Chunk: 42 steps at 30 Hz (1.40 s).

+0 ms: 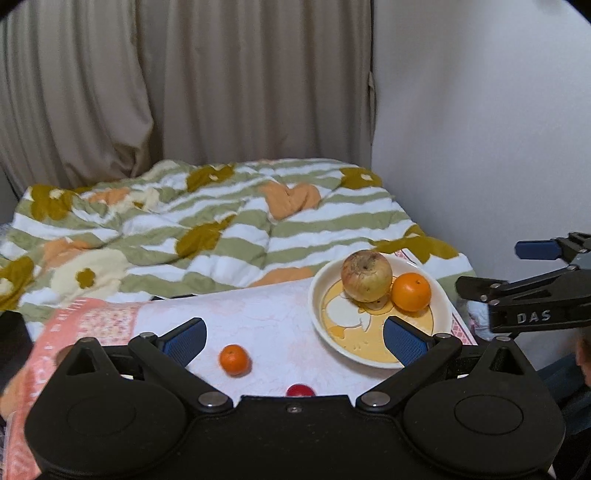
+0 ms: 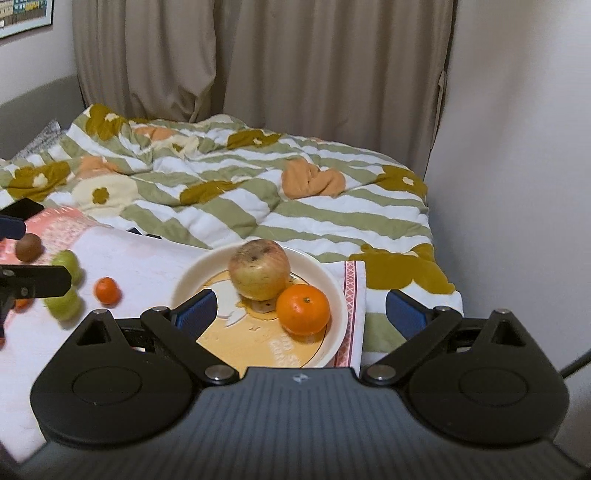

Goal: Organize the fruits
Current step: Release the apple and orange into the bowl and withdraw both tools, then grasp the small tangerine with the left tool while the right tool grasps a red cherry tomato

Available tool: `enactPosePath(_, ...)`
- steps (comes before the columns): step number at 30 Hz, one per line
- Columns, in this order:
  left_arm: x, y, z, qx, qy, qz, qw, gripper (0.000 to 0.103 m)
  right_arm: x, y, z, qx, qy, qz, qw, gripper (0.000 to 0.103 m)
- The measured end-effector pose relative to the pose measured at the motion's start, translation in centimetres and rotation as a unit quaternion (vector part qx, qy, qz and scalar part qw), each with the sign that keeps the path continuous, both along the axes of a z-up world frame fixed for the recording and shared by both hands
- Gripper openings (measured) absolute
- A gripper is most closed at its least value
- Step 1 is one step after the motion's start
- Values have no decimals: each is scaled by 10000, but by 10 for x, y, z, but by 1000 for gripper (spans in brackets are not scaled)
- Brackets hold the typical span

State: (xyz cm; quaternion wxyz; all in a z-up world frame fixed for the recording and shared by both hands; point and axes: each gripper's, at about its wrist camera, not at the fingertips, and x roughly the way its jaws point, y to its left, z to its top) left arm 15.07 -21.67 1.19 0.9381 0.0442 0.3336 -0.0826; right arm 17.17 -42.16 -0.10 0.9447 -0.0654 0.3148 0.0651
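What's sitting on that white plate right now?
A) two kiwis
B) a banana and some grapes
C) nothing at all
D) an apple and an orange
D: the plate holds a yellowish apple with an orange beside it.

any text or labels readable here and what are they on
"DAS": raised letters on the black arm of the right hand-held gripper, seen in the left wrist view.
Pale lettering on the yellow inside of the plate, near the orange: only partly in view and too blurred to read.
Small emblem on the body of the right hand-held gripper in its own view: a logo, no readable letters.
Framed print on the wall, top left: too small to read.
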Motion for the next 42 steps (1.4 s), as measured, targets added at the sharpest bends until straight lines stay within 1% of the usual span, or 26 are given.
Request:
enactPosePath(3,-21,5,7,51,-108,139,9998,103,-20,3,13,91,-4,40,10000,103)
enactPosePath(7,-48,23,12,-13,-118,267,9996,103,-45,11,26,225,17,73,9997,103)
enactPosePath(10,-68,39,14,83,-201,380,9990,103,-60,20,31,304,54,45,9995,103)
enactPosePath(12,-77,52,12,108,-231,463,9986,103,-70,28,32,373,69,23,9993,103)
enactPosePath(17,-96,93,1,123,-164,662,9976,103,-90,54,30,532,174,-49,9984,103)
enactPosePath(20,-105,117,-7,178,-112,705,9973,103,-100,77,25,483,216,-70,9986,103)
enactPosePath(23,-109,143,-14,143,-21,688,9975,103,-106,101,18,469,282,-153,9984,103)
enactPosePath(26,-108,167,-23,136,76,645,9978,103,-112,124,9,560,363,-300,9973,103)
enactPosePath(31,-104,202,-46,119,215,450,9987,101,-119,161,-15,621,455,-598,9952,103)
enactPosePath(33,-100,211,-57,121,265,358,9989,101,-118,174,-27,657,478,-759,9938,103)
enactPosePath(37,-92,226,-79,93,351,119,9993,96,-116,192,-52,696,483,-1021,9912,103)
enactPosePath(42,-83,230,-101,102,467,-94,9988,94,-108,206,-80,657,547,-1210,9890,103)
